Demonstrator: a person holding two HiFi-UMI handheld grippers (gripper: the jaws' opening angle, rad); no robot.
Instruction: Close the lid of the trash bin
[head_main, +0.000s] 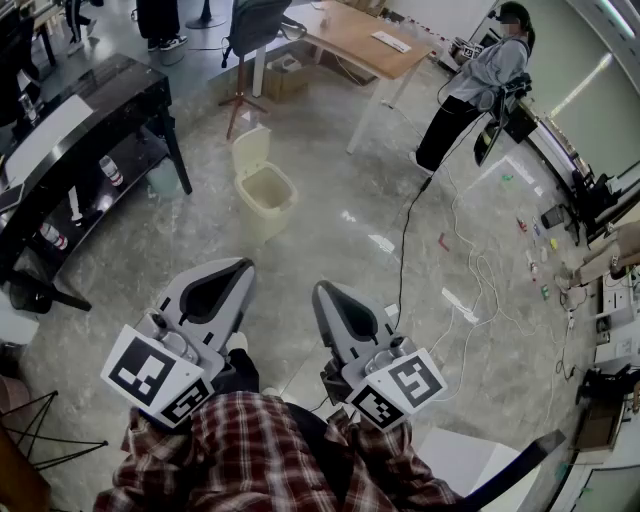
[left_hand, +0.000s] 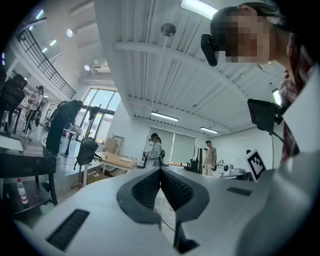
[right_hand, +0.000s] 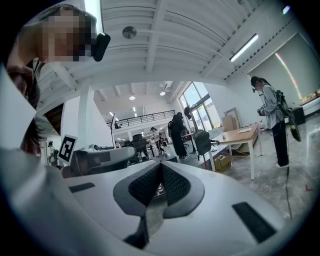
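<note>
Our plaid sleeves (head_main: 250, 450) sit closest, both grippers just ahead of them. We see the left gripper (head_main: 243, 264) with its fingers (left_hand: 145, 187) meeting at the tips, holding nothing. The right gripper (head_main: 320, 288) fingers (right_hand: 175, 185) are likewise together and empty. Well beyond them the bin (head_main: 268, 195) stands on the floor (head_main: 330, 220), its lid (head_main: 251, 150) raised upright.

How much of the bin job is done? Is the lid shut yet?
Done: nothing yet. The lid of the trash bin stands up, so the bin is open. In hand: nothing. The left gripper and right gripper both have their jaws together with nothing between them, and the head view shows them far from the bin. Left: walk over to the bin and tip the lid down.
</note>
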